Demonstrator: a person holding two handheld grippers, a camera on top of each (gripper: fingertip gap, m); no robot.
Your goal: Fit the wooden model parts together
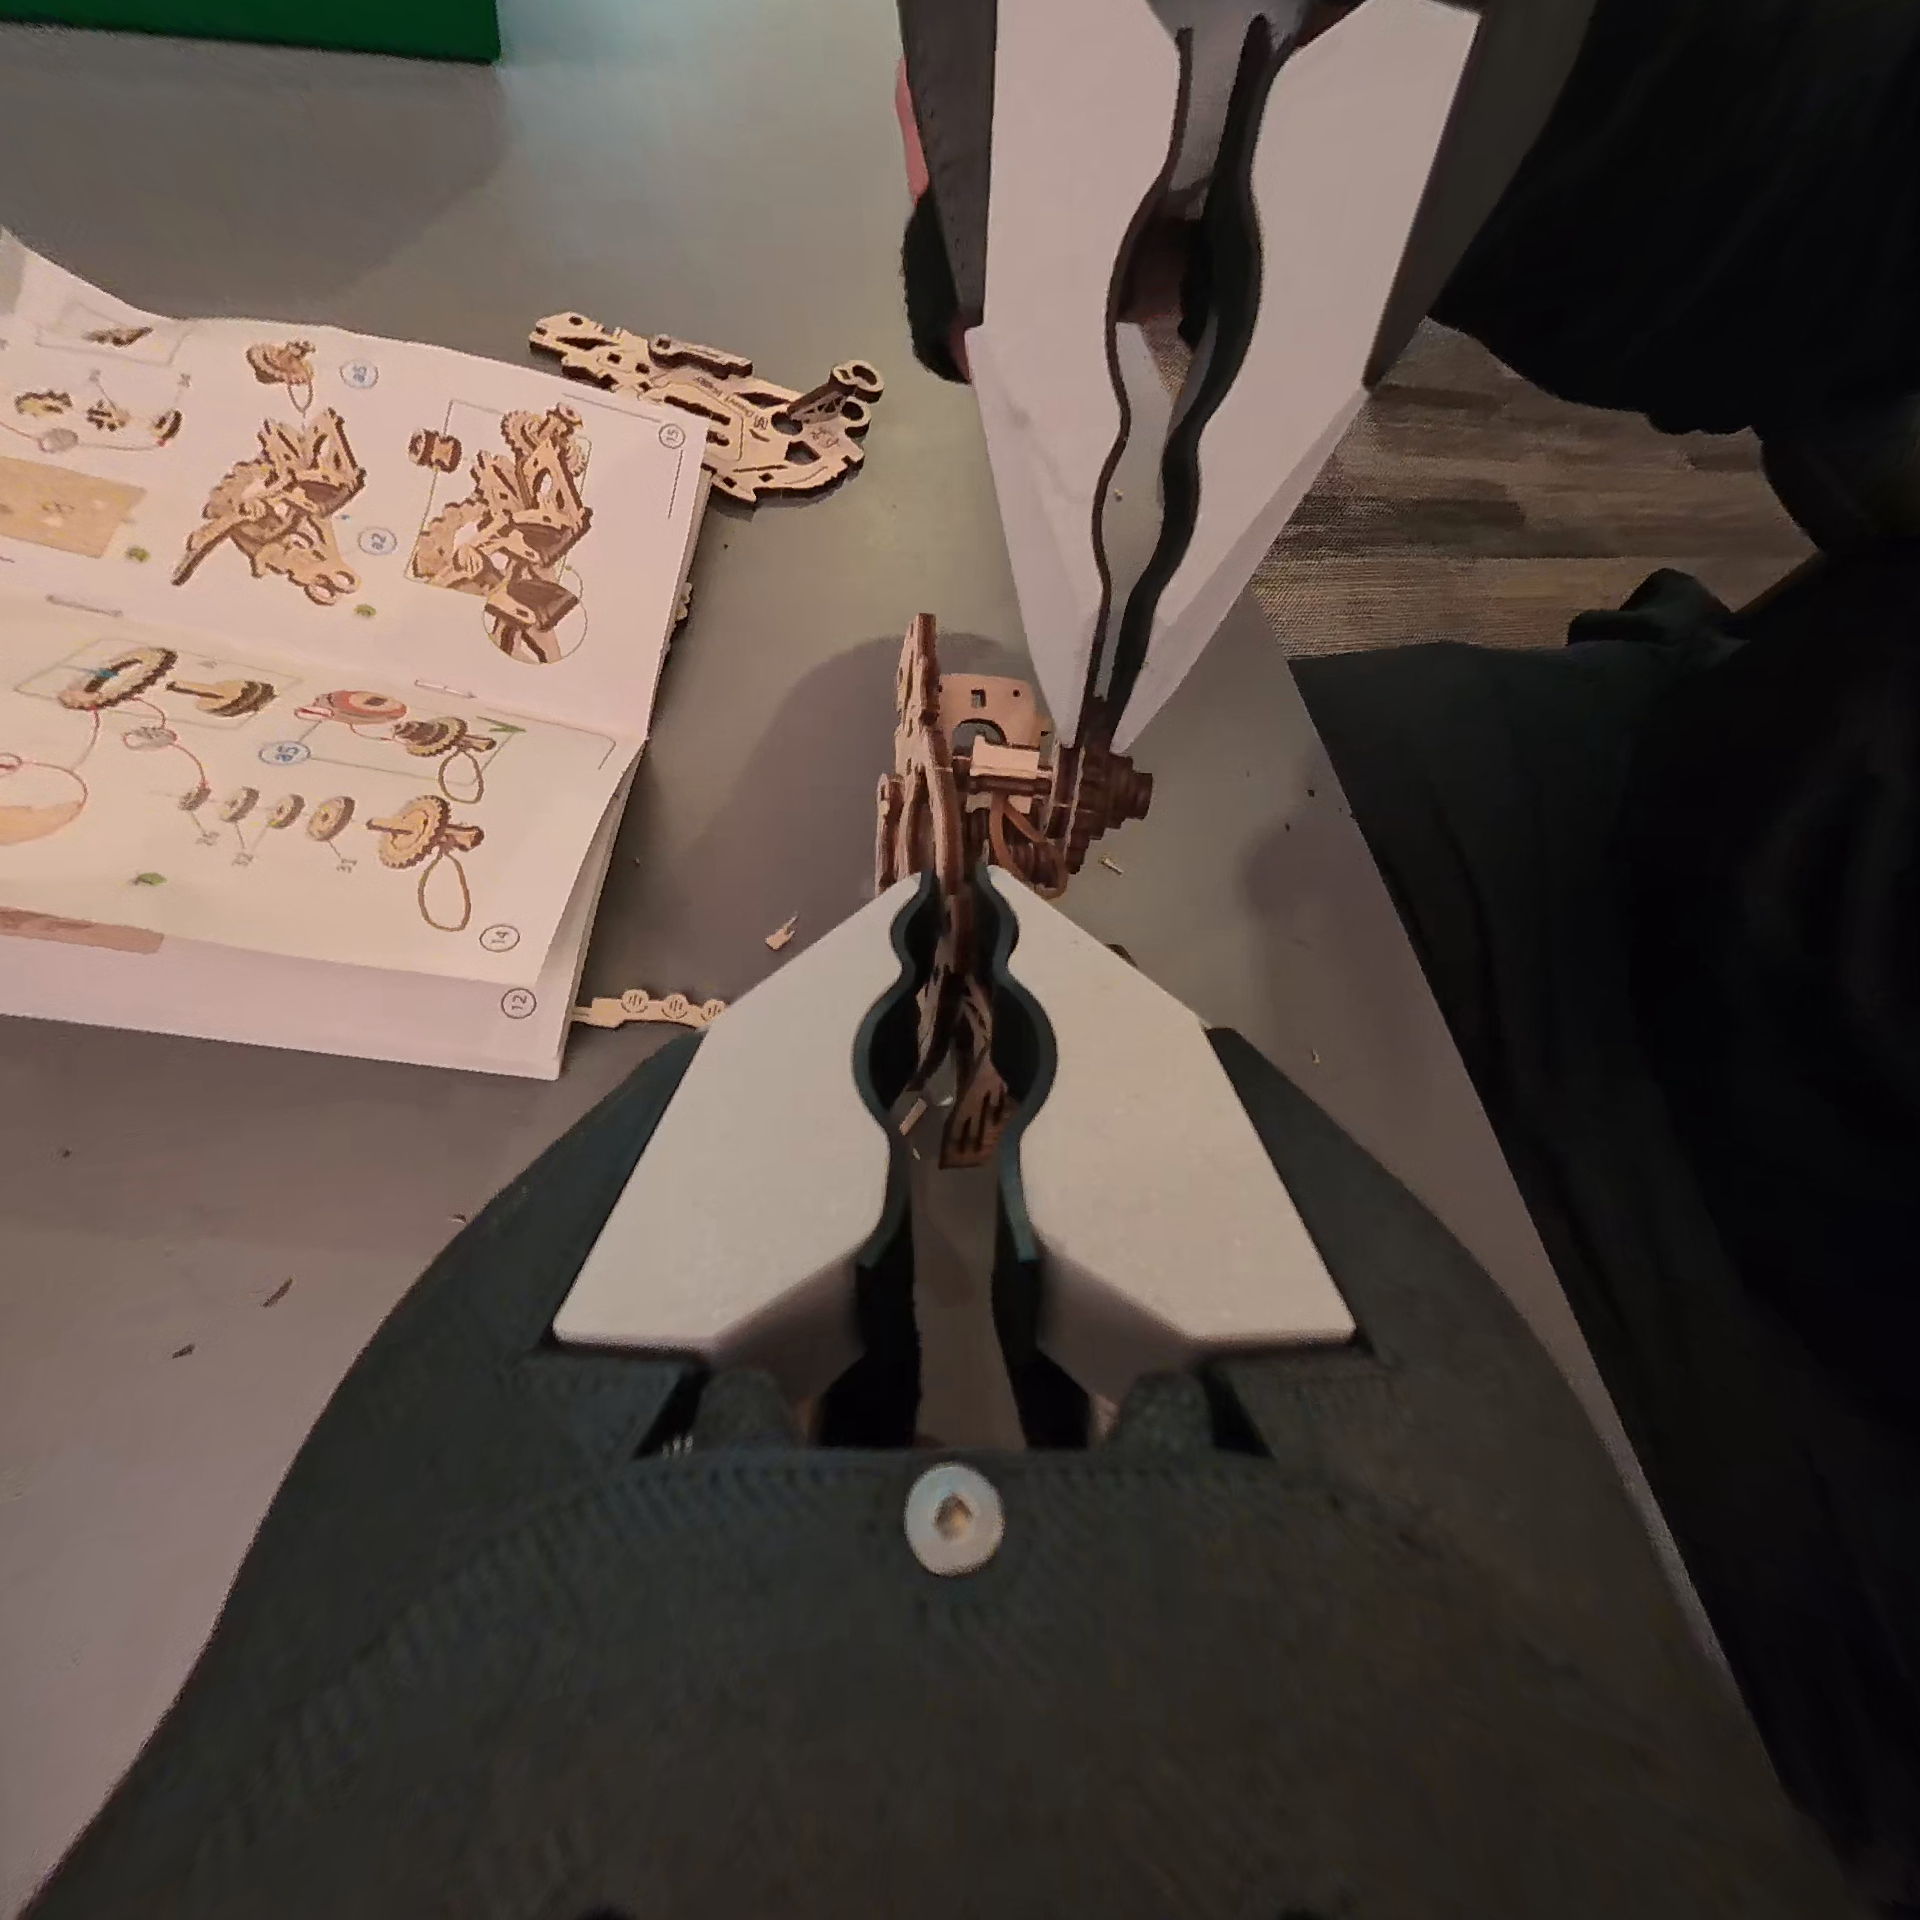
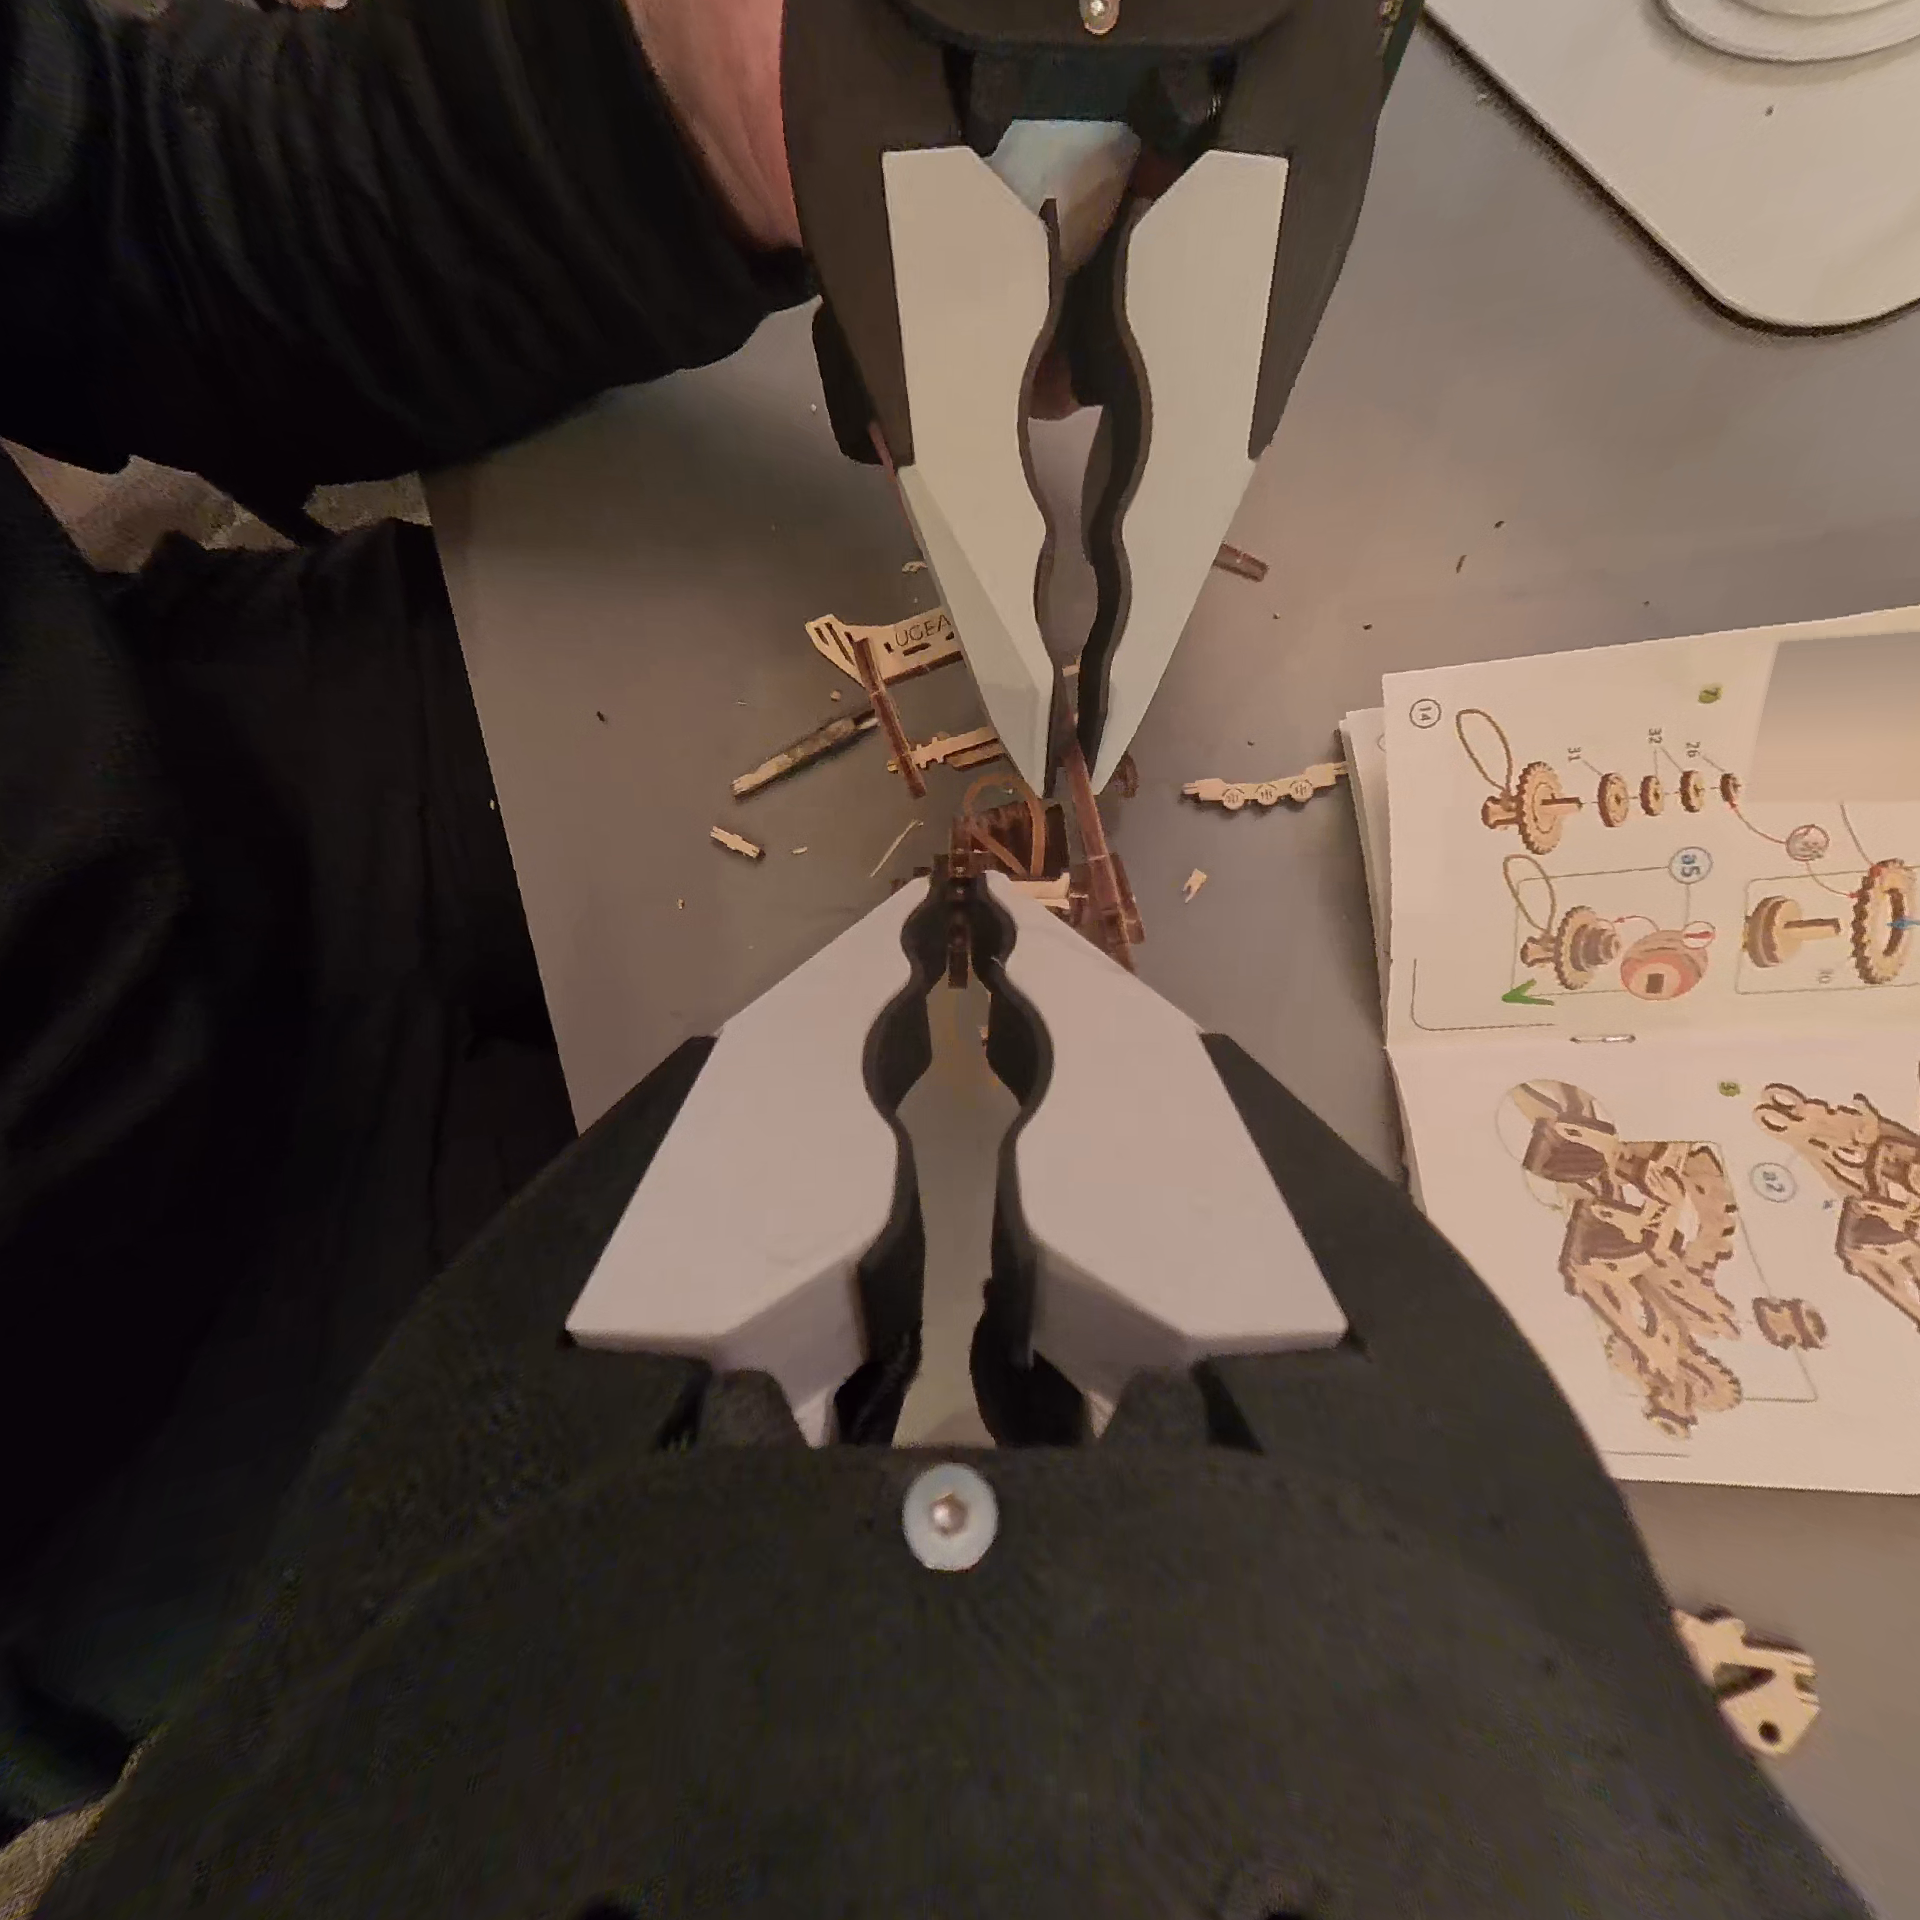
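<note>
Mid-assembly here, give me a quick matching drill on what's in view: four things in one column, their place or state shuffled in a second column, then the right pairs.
Things:
1. left gripper
2. right gripper
3. instruction booklet
4. loose wooden frame piece

Places or states:
A. lies open on the grey table
B. clamped on the flat plate of the wooden model
C. pinching the gear stack on the model's side
D. lies flat on the table beyond the booklet's far corner

Pairs: 1-B, 2-C, 3-A, 4-D
</note>
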